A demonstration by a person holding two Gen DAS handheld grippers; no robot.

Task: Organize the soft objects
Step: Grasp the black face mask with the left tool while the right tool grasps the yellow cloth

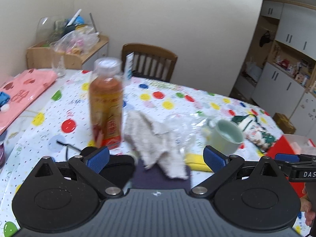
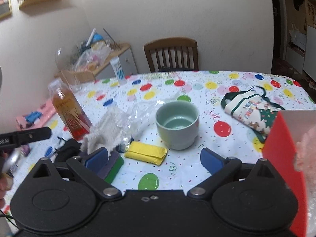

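Observation:
A white fluffy cloth lies crumpled on the table, draped over a purple cloth; in the right wrist view the white cloth sits on purple and green cloths. A folded yellow cloth lies before the cup; it also shows in the left wrist view. My left gripper is open just above the white cloth. My right gripper is open, low over the yellow cloth. A red box with a pink fluffy thing stands at right.
A tea bottle stands left of the cloths. A pale green cup, crumpled clear plastic, a Christmas pouch, a black item, a pink bag and a glass are on the dotted tablecloth. A chair stands behind.

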